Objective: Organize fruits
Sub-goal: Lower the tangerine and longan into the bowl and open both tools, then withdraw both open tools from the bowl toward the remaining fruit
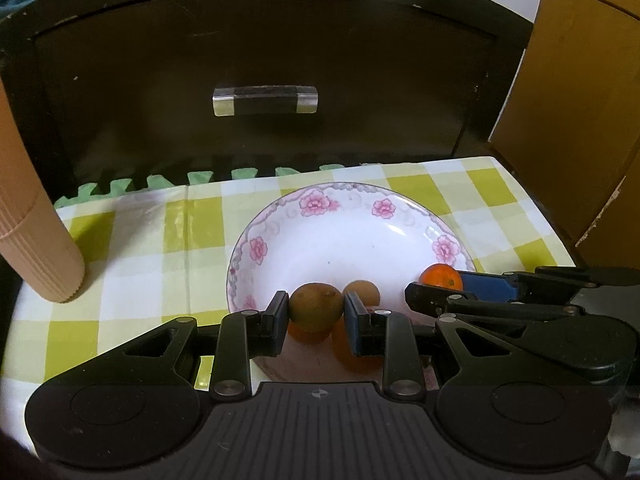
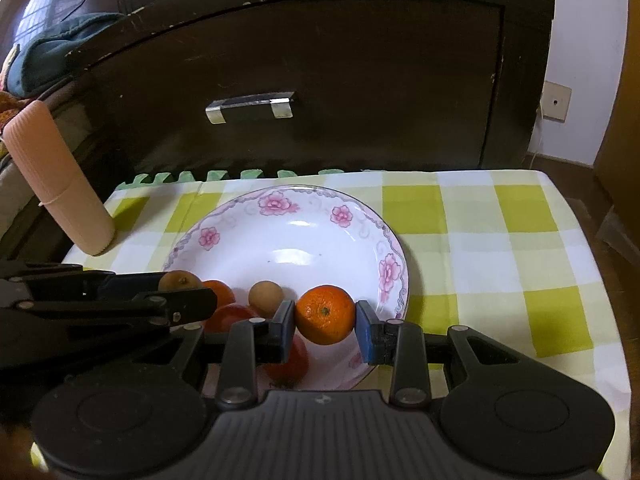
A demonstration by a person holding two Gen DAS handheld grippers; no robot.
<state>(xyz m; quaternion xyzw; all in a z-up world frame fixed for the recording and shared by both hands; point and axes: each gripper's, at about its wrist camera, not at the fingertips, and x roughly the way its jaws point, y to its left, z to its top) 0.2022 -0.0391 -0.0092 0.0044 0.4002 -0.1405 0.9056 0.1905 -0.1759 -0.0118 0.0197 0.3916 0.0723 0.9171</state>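
Note:
A white floral plate sits on a yellow-checked cloth. My left gripper is shut on a brown kiwi over the plate's near rim. A second brown fruit lies in the plate just behind it. My right gripper is shut on an orange, also over the near rim; it shows in the left wrist view as the orange at the right. Red-orange fruits lie in the plate under the fingers, partly hidden. In the right wrist view the left gripper holds the kiwi.
A ribbed peach bottle stands on the cloth's left side. A dark cabinet with a metal handle rises behind the table. Checked cloth stretches to the right of the plate.

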